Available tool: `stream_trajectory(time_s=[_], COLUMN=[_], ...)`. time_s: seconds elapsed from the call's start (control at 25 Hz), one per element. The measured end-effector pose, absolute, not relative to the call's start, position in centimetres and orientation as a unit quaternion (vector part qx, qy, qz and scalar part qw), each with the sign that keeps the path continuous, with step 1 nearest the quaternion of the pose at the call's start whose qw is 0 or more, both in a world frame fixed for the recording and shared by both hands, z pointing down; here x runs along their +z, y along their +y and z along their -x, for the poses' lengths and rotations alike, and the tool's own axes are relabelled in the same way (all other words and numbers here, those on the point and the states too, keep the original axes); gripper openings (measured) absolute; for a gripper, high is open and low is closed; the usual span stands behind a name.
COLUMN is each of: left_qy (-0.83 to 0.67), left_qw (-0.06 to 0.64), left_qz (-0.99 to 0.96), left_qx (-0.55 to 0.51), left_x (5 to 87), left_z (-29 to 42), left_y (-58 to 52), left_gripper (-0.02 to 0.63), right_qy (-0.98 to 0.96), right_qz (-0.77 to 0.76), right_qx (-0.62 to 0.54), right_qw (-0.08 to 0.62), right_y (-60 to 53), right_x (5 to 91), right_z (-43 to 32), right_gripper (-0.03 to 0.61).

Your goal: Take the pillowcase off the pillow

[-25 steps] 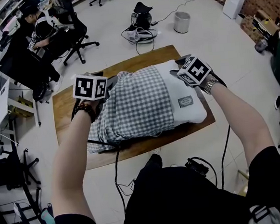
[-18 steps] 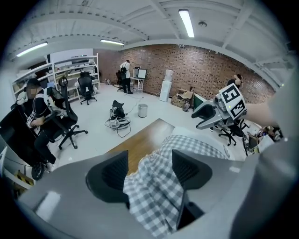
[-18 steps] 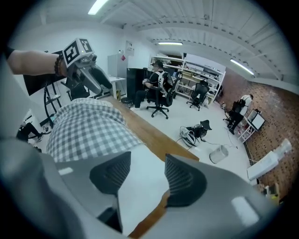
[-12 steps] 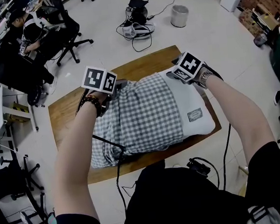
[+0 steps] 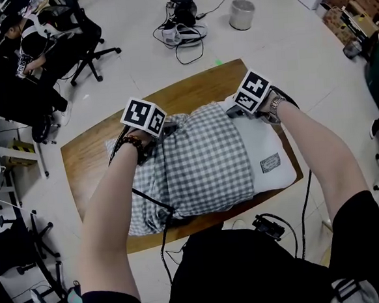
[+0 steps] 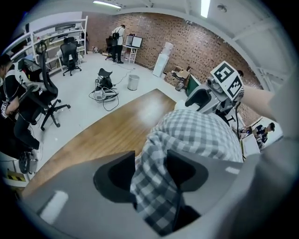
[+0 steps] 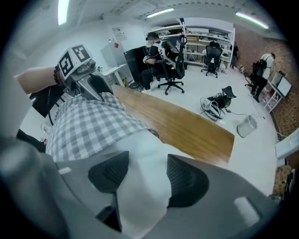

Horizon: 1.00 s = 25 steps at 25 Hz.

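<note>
Here, one white pillow (image 5: 268, 158) lies on one wooden table (image 5: 89, 162) at frame centre, mostly inside one grey-checked pillowcase (image 5: 197, 160). Of two grippers, the left gripper (image 6: 150, 163), at the pillow's upper left, has just been closing and pinches bunched pillowcase. The right gripper (image 7: 148, 172), upper right, has just been opening slightly, its jaws pressing the bare pillow's edge.

Checked grey-white pillowcase (image 5: 197, 160), bunched, covers most of the white pillow (image 5: 270, 141); the pillow's right end lies bare. Both rest on a wooden table (image 5: 92, 162).
</note>
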<state>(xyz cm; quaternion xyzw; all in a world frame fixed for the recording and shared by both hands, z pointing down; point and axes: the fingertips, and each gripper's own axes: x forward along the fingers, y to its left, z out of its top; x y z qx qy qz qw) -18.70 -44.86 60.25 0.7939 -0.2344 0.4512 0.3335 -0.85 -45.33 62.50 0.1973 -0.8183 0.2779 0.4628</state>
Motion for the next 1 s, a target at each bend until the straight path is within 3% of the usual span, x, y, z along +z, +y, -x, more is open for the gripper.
stream_trajectory(time_s=[0.08,0.2,0.4,1.0], left_qy=[-0.224,-0.217,-0.249,-0.369], left_qw=[0.320,0.284,0.265,0.311], left_qz=[-0.798,-0.800,-0.798,-0.754], left_qx=[0.459,0.481,0.481,0.445], left_x=[60.4,60.4,58.9,55.8], left_z=[18.5,18.4,19.3,29.0], left_y=[-44.8,-44.9,-46.1,-45.2], left_gripper=[0.157,0.037,0.009,0.008], right_qy=[-0.815,-0.816,-0.816,-0.804], right_qz=[-0.186,-0.185,-0.229,-0.330], right_qx=[0.281,0.272,0.234,0.149], right_qw=[0.471,0.476,0.477,0.472], right_y=[-45.0,-44.8,-45.6,-45.7], right_x=[63.2,63.3,61.6,56.0], right_z=[1.4,2.1,0.4,-7.3], right_gripper=[0.189,0.019,0.008,0.006])
